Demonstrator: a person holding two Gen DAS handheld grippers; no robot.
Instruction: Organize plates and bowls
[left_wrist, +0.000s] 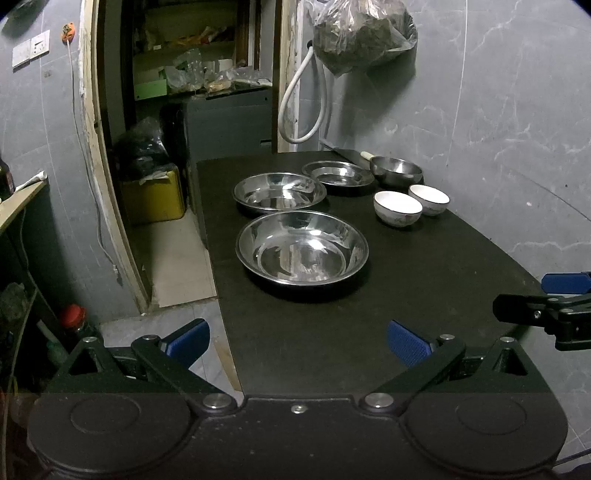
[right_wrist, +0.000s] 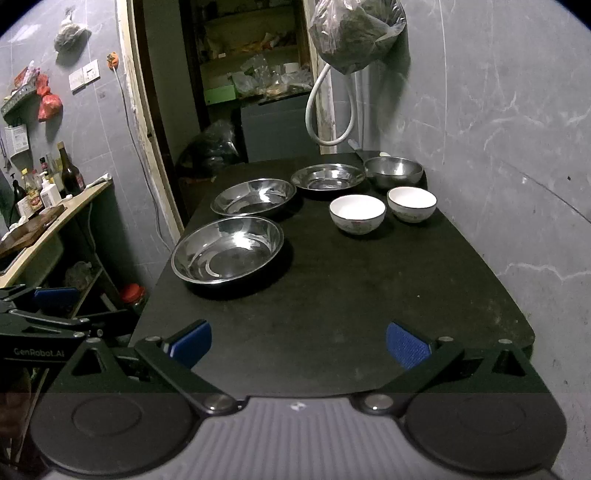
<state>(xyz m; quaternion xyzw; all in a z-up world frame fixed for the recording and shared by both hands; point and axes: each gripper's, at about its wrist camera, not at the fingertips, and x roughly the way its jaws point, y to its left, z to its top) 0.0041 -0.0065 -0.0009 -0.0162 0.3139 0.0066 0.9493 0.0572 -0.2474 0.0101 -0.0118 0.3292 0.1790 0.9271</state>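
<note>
On the black table (left_wrist: 369, 332) stand three steel plates, one steel bowl and two white bowls, all apart from each other. The nearest plate (left_wrist: 302, 248) is the biggest in view; behind it stands the second plate (left_wrist: 279, 192), and farther back the third plate (left_wrist: 338, 172). The steel bowl (left_wrist: 396, 170) stands at the far end near the wall. The two white bowls, one nearer (left_wrist: 397, 208) and one just beside it (left_wrist: 429, 199), stand to the right of the plates.

The left gripper (left_wrist: 298, 342) and the right gripper (right_wrist: 298, 343) both hang over the near edge of the table, with the claws fully open and nothing between them.

Nothing is stacked yet, so I judge the task is at its beginning. A good first move is probably to take one plate by its rim and set it into another. The steel rim is thin and slippery, so the pads should close well over the edge, and the plate should stay level when it is lifted. The white bowls can break, so they need a soft placing.
</note>
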